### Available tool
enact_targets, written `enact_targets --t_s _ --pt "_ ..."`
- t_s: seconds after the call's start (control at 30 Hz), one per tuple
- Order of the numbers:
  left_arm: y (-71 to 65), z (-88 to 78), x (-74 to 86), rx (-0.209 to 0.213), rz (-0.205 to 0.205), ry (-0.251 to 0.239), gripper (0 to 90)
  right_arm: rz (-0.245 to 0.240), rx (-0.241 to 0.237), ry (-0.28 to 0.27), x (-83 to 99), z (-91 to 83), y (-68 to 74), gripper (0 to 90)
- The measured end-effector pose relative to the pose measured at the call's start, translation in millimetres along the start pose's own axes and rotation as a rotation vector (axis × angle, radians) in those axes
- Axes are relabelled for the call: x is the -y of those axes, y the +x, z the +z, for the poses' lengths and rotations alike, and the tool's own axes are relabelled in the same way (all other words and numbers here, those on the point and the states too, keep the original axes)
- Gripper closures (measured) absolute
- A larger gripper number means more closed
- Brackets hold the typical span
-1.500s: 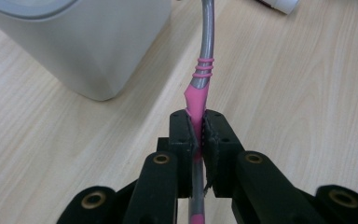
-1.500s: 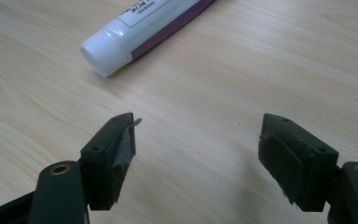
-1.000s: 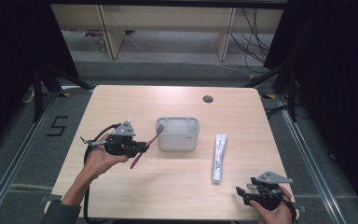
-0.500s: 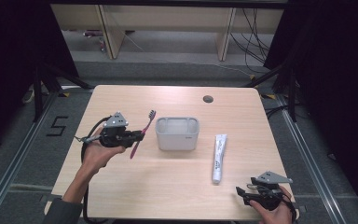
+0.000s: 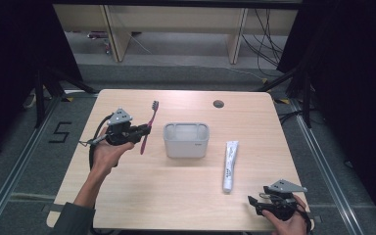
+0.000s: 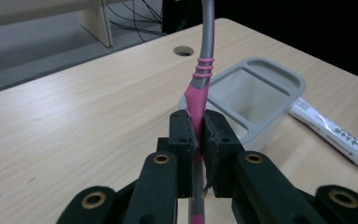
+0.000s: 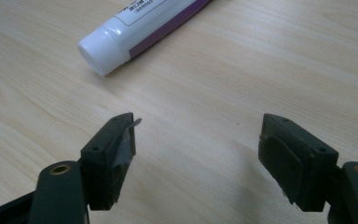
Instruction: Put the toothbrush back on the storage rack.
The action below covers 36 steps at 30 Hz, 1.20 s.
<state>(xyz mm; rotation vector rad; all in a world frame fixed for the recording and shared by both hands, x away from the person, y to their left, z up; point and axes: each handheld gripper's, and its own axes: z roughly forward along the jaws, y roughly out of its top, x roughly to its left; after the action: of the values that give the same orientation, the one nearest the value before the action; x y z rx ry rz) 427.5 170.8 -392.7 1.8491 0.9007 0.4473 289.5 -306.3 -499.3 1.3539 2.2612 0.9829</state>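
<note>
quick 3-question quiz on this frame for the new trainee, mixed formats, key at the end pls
1. True or false: the left gripper is shut on the toothbrush.
2. What lies on the table nearest the right gripper? A) a cup B) a toothpaste tube C) a sponge
3. Fill in: the grey holder stands between the toothbrush and the ____.

Key
1. True: the left gripper view shows both jaws pressed onto the pink handle.
2. B: the toothpaste tube lies flat with its white cap toward the open right gripper.
3. Toothpaste tube.
</note>
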Motion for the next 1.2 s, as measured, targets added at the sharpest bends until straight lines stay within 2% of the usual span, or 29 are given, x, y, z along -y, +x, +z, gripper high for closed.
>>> enact_targets --t_s 0.3,0.67,1.07,1.13,1.17,1.2 --pt "-11.0 4.5 -19.0 -0.01 0.003 -0.069 81.9 -0.002 0.002 0.0 -0.1 -0.3 -0.1 28.0" --pt "-21.2 14.3 -34.4 -0.006 -0.003 -0.121 81.9 0.0 0.003 -0.001 -0.2 -0.5 0.0 28.0" --pt "-26.9 24.4 -46.0 -0.001 -0.001 -0.14 81.9 -0.006 0.002 -0.006 -0.4 -0.4 -0.5 28.0" --pt "-27.7 27.2 -46.9 -0.002 -0.008 -0.141 81.9 -0.001 0.003 -0.003 -0.3 -0.7 -0.2 28.0" --pt "-28.0 28.7 -47.5 -0.005 -0.007 -0.145 81.9 0.04 -0.007 0.015 0.0 -1.7 2.9 28.0" --pt "-28.3 29.6 -47.9 -0.005 -0.012 -0.149 81.9 0.04 -0.007 0.015 0.0 -1.7 2.9 28.0"
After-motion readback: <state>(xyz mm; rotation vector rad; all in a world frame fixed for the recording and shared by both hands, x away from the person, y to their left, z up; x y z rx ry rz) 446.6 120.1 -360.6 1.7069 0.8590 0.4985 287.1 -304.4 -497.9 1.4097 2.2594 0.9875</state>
